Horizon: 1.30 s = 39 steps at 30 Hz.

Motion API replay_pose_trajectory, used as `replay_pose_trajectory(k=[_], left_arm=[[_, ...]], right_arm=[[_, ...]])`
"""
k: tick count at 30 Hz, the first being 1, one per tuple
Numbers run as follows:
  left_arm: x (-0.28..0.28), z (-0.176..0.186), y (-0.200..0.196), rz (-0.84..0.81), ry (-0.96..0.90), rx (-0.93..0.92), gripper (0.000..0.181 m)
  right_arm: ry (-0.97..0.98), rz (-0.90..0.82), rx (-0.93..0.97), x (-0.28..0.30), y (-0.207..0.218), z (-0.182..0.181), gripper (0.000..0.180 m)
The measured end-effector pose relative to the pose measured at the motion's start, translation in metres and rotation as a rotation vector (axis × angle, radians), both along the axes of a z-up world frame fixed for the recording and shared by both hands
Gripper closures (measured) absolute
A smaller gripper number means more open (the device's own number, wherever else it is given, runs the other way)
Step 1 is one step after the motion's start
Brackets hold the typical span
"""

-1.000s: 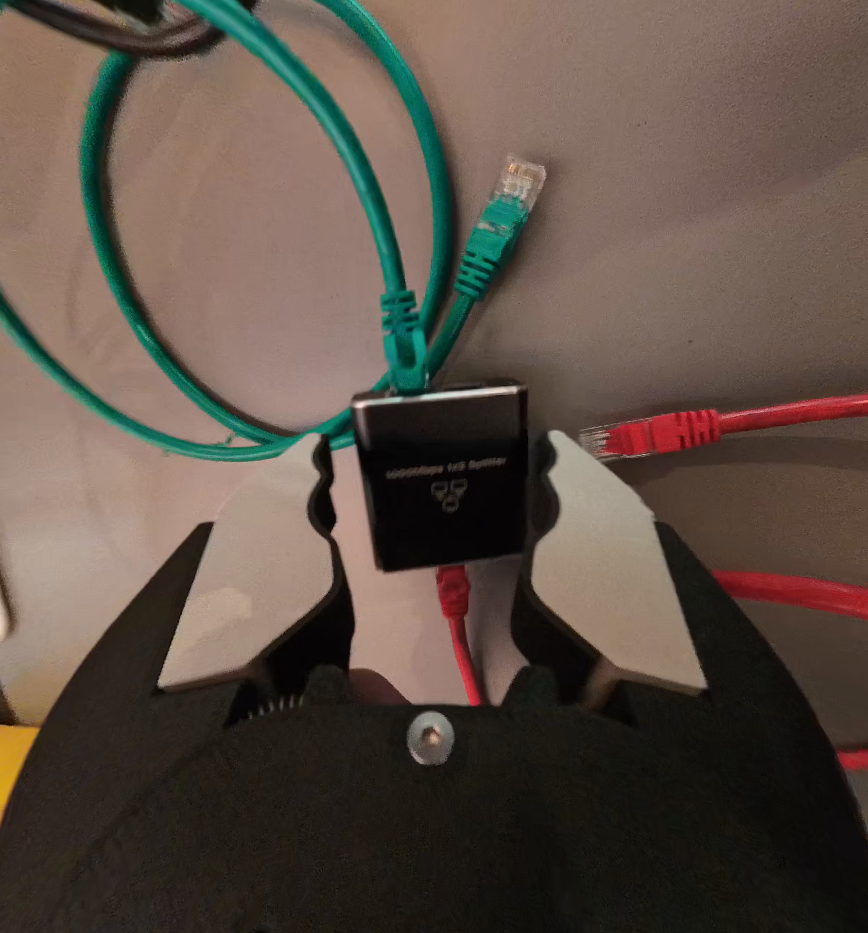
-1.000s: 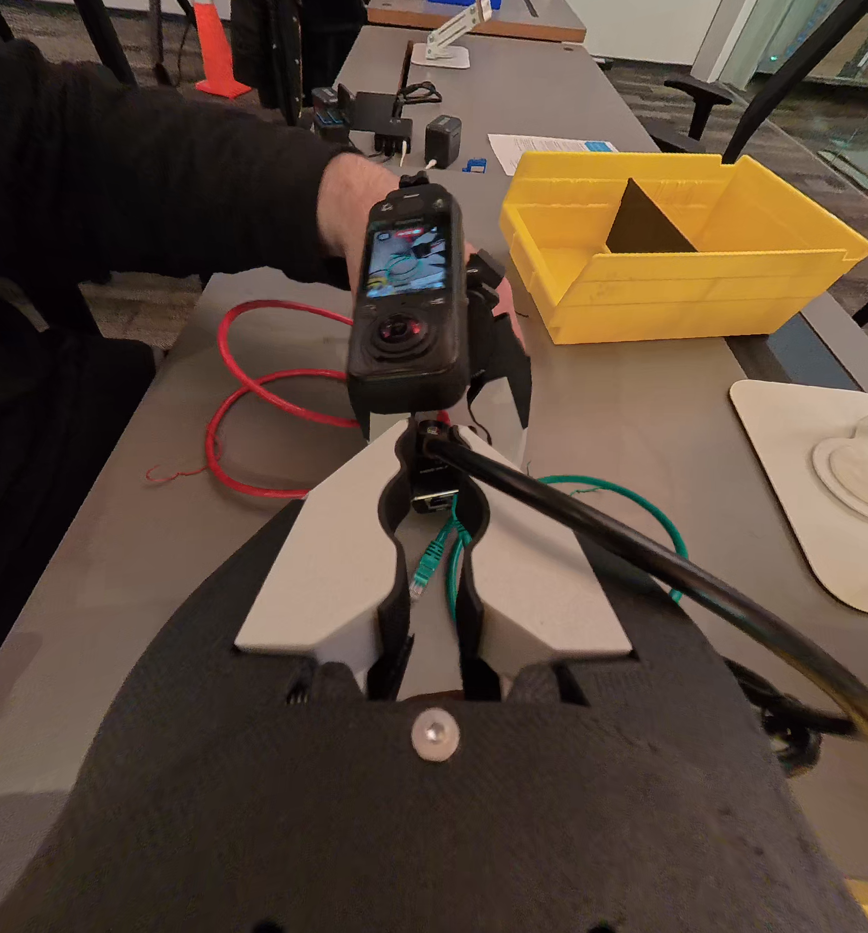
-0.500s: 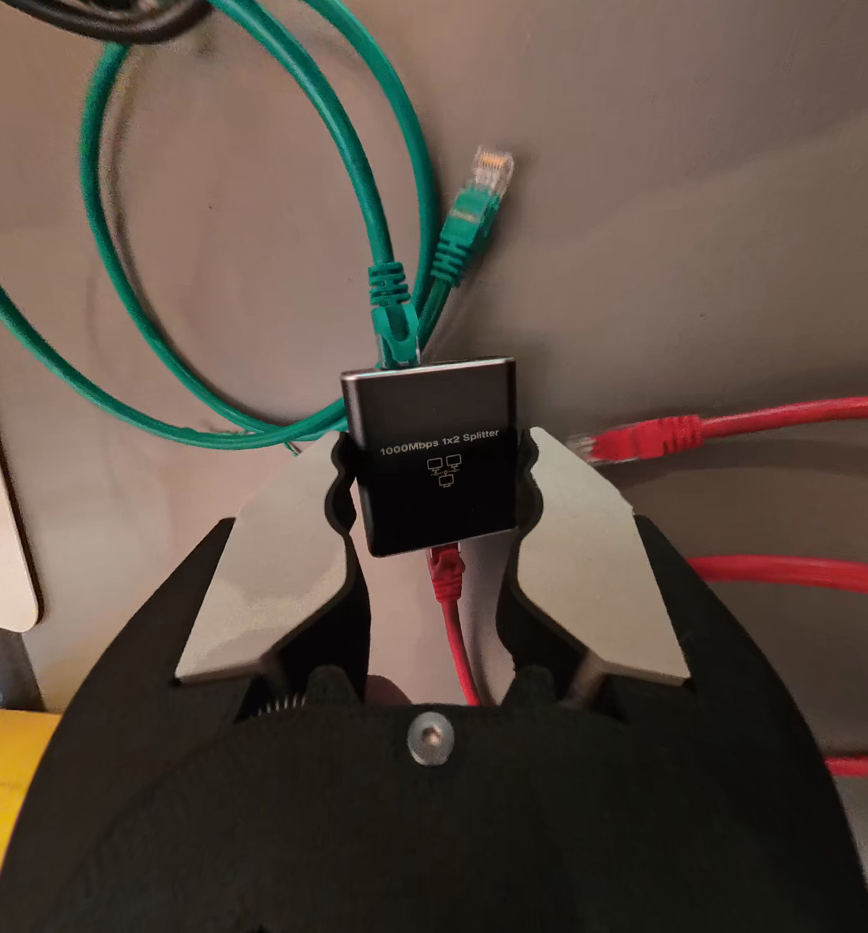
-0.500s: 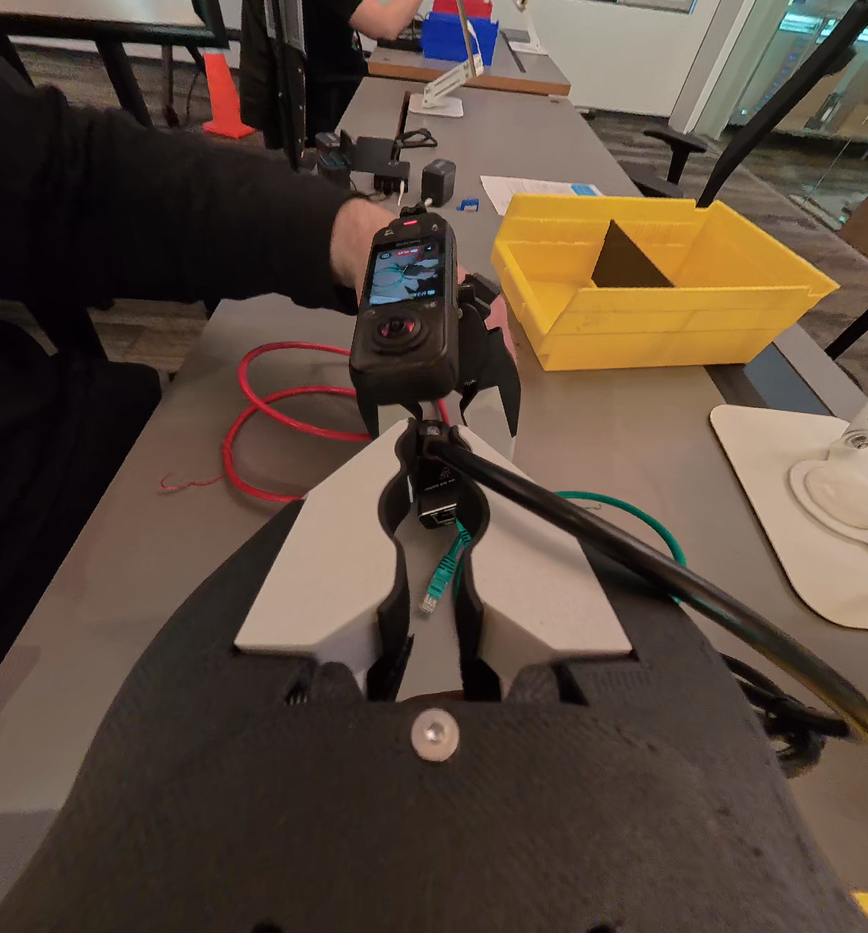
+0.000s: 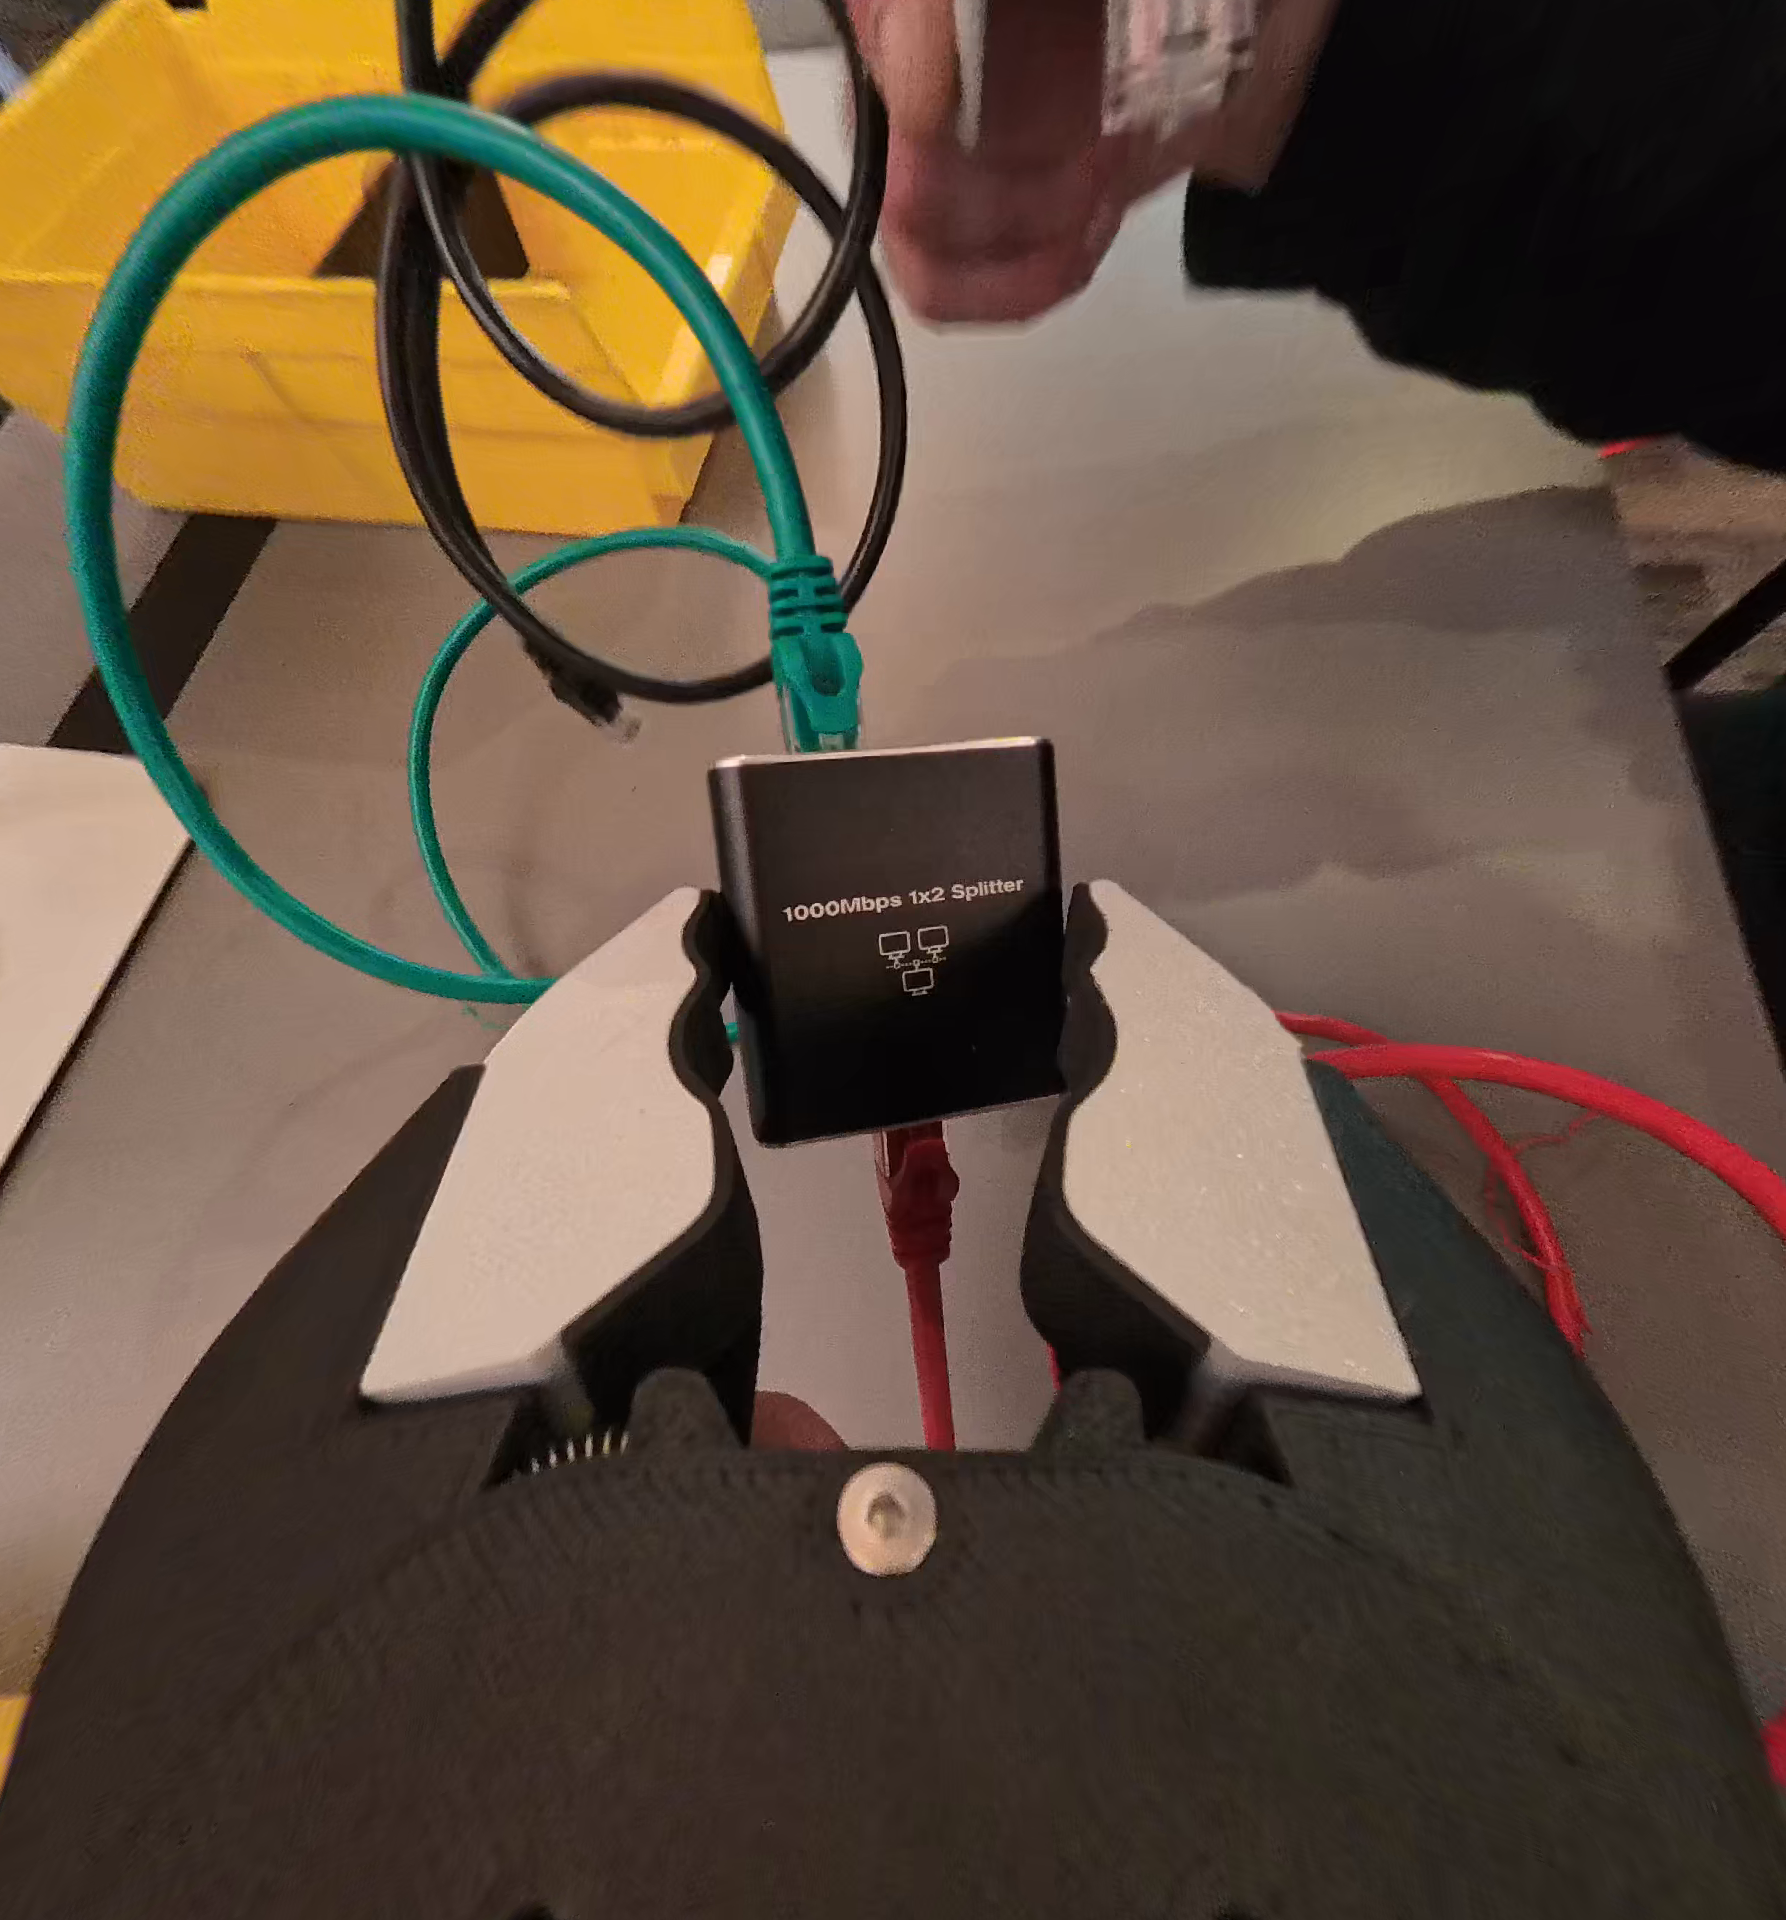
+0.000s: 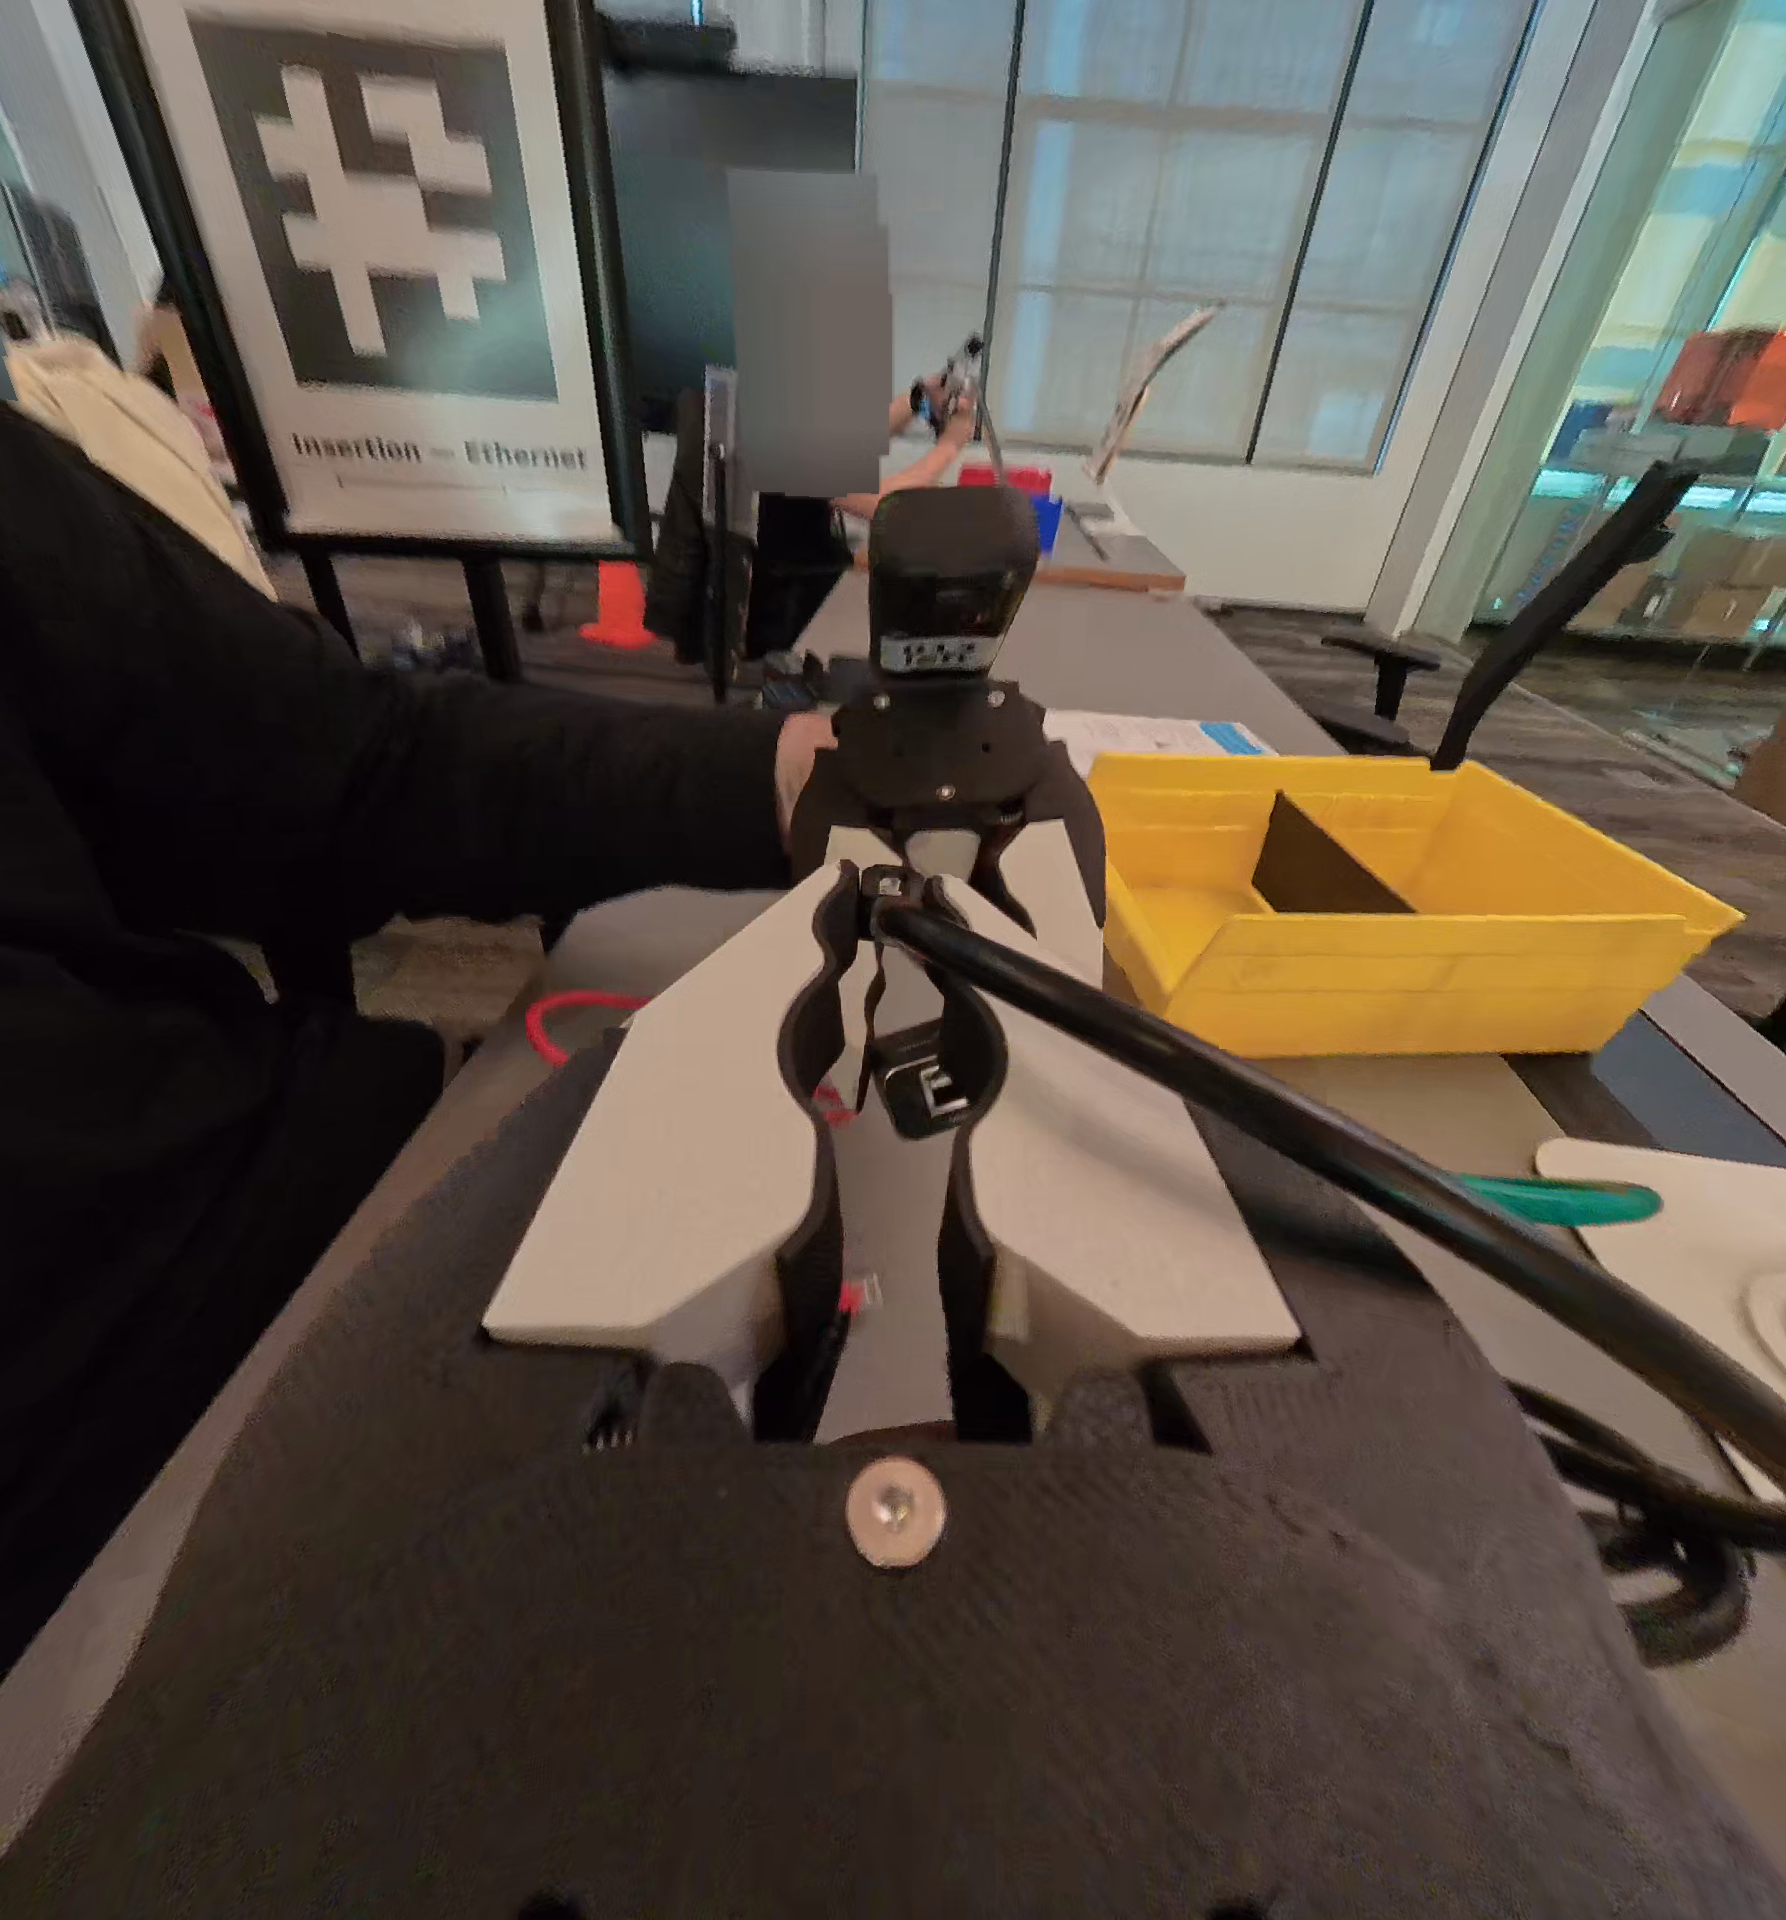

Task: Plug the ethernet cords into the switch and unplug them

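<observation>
Gripping the switch (image 5: 894, 935), left tongs (image 5: 894, 997), right tongs (image 6: 894, 904) pinching black cord (image 6: 1284, 1122)

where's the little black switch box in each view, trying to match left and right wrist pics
Left wrist view: the switch sits centre frame, clamped between the left gripper fingers.
Right wrist view: the switch is small, just above centre, seen end-on through the gap of the right gripper.
Shared landmark: the yellow bin.
</observation>
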<state>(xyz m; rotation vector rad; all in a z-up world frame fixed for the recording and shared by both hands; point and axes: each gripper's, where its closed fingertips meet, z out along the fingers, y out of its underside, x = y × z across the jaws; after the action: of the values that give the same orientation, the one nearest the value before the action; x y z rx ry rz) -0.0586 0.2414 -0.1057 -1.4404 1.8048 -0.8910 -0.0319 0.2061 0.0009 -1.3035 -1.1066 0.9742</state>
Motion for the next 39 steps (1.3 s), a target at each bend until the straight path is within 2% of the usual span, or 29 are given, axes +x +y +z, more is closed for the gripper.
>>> replay_pose_trajectory(k=[1, 4, 6, 11, 15, 26, 34, 39], left_arm=[[0.001, 0.007, -0.002, -0.010, -0.039, -0.014, 0.120], [0.004, 0.030, -0.009, -0.040, -0.151, -0.067, 0.120], [0.004, 0.038, -0.011, -0.051, -0.190, -0.077, 0.120], [-0.002, 0.056, -0.013, -0.082, -0.280, -0.133, 0.120], [-0.003, 0.066, -0.018, -0.117, -0.332, -0.192, 0.120], [-0.004, 0.080, -0.034, -0.218, -0.462, -0.402, 0.120], [-0.002, 0.076, -0.038, -0.246, -0.465, -0.464, 0.120], [-0.002, 0.077, -0.036, -0.231, -0.457, -0.415, 0.120]], right_arm=[[0.044, 0.002, -0.002, -0.002, 0.002, 0.004, 0.169], [0.198, 0.008, -0.033, -0.007, 0.008, 0.018, 0.170], [0.227, 0.017, -0.042, -0.013, 0.009, 0.018, 0.170], [0.101, 0.010, -0.038, -0.019, 0.010, -0.001, 0.170], [0.131, 0.005, -0.001, -0.012, 0.009, 0.005, 0.170], [0.031, -0.015, 0.165, -0.022, -0.002, 0.010, 0.170], [-0.026, -0.032, 0.171, -0.024, -0.002, 0.009, 0.170], [-0.074, -0.044, 0.161, -0.024, -0.002, 0.008, 0.170]])
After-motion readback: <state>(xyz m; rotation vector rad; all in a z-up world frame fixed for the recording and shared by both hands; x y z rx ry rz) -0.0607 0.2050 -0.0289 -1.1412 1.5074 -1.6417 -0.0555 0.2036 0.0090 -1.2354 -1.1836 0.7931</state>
